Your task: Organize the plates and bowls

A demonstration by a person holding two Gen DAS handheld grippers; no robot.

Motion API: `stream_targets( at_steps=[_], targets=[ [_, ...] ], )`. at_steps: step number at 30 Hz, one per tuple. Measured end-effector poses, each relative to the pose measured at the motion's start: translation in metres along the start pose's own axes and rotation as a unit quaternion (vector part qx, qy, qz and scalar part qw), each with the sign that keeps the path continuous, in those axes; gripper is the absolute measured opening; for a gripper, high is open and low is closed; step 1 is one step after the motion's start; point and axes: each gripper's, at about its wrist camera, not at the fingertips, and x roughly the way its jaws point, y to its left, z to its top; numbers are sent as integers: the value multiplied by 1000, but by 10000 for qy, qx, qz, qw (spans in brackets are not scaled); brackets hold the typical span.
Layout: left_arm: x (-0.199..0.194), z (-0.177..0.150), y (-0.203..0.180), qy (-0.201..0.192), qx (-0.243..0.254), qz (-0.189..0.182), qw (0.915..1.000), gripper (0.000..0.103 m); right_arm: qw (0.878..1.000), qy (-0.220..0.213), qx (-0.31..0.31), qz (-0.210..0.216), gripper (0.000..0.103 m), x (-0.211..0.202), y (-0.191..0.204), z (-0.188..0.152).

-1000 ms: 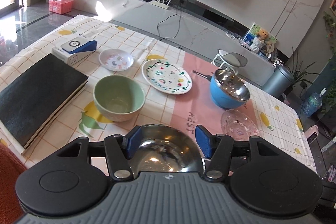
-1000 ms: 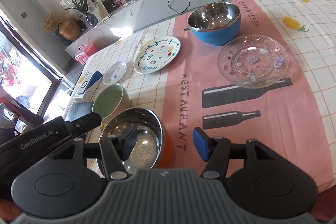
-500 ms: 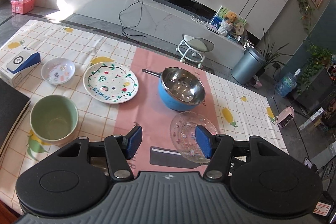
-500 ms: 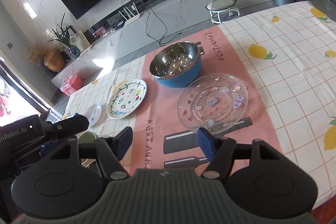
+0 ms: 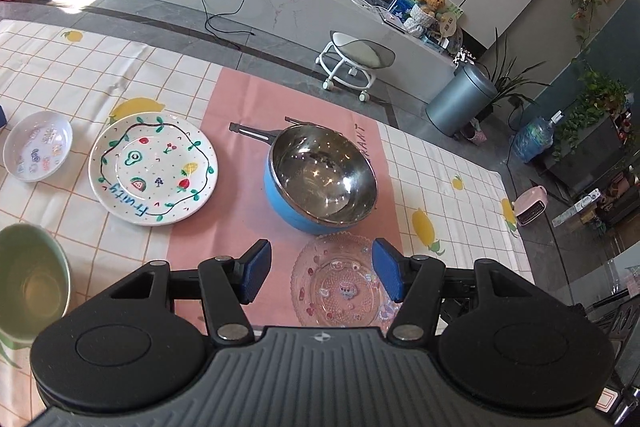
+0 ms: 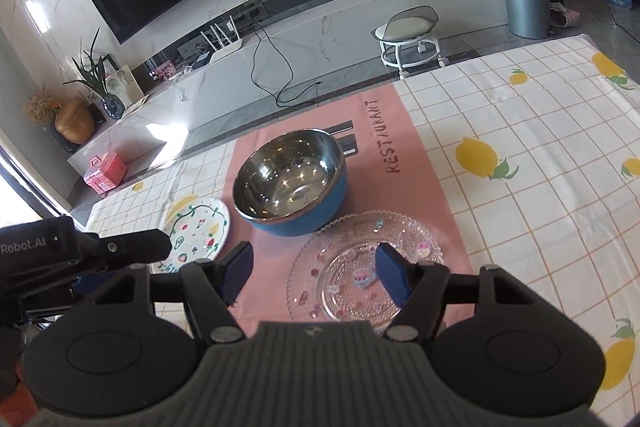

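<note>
Swinging from steel bowl, tools (image 5: 322, 275) over glass plate (image 5: 340, 283)

- The left gripper (image 5: 321, 269) tilts downward, its blue-padded jaws spread wide with nothing pressed between them.
- The right gripper (image 6: 314, 271) tilts downward at a similar slant, jaws also spread wide and gripping nothing.
- In the right wrist view the left gripper's black body (image 6: 80, 251) shows at the left edge, just beside the right gripper and roughly level with it.
</note>
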Motion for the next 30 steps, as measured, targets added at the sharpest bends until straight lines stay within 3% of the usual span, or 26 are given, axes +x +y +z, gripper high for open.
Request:
stream_targets(
  at_steps=[4, 11, 20, 23, 30],
  targets=[
    [23, 20, 9, -5, -104, 79, 9999, 68, 9999, 66, 95, -73, 65, 23, -8, 16],
    [63, 41, 25, 96, -430, 174, 9989, 65, 9996, 207, 195, -69, 52, 64, -13, 38],
    [107, 51, 12, 250, -256, 401, 9986, 65, 9984, 387, 339, -237, 45, 107, -20, 56],
    [117, 51, 10, 319, -158, 536, 9979, 65, 9978, 464, 412, -226, 36, 115, -22, 57],
    [128, 52, 11, 348, -67, 719, 9968, 33, 9965, 636, 544, -47, 20, 128, -23, 54]
  ],
)
